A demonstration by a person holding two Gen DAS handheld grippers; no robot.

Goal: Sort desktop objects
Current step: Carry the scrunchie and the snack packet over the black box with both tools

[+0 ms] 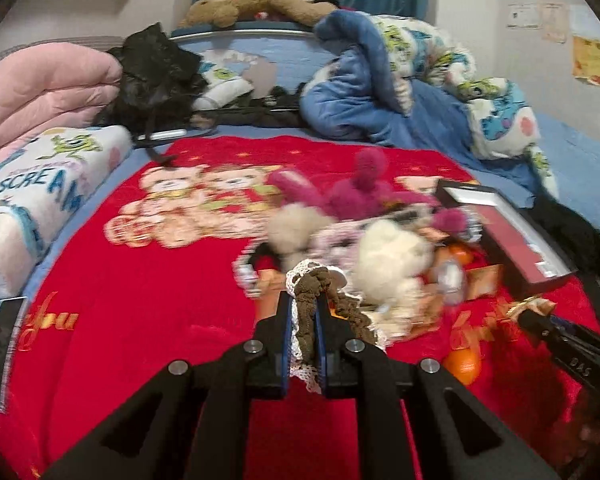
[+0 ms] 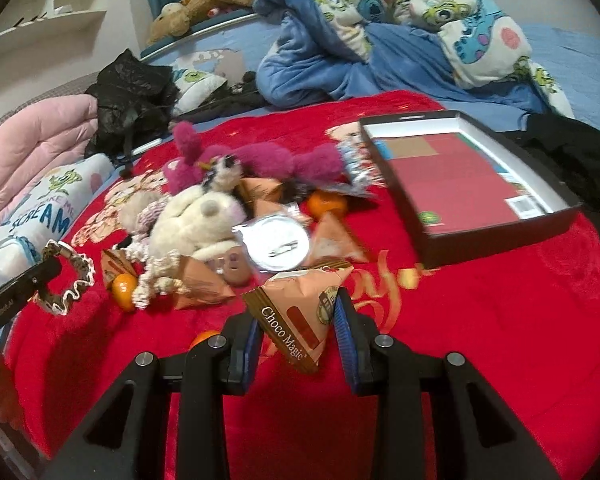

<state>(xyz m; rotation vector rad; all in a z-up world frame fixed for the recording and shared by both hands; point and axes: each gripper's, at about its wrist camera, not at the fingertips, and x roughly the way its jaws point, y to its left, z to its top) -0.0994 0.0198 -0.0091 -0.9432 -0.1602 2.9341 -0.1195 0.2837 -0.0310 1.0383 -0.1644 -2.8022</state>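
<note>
My left gripper (image 1: 305, 304) is shut on a brown scrunchie with white lace trim (image 1: 306, 320), held above the red blanket (image 1: 140, 300). The scrunchie also shows in the right wrist view (image 2: 70, 284) at the far left. My right gripper (image 2: 298, 316) is shut on a triangular Choco Magic packet (image 2: 296, 320). Ahead lies a pile: a pink plush (image 2: 268, 160), a cream plush (image 2: 196, 220), a round silver badge (image 2: 278, 246), several more triangular packets (image 2: 204, 284) and oranges (image 2: 326, 204).
An open black box with a red inside (image 2: 460, 184) lies at the right on the blanket. A pink quilt (image 1: 48, 92), a "SCREAM" pillow (image 1: 28, 200), a black bag (image 1: 156, 72) and a blue duvet (image 1: 380, 92) lie behind.
</note>
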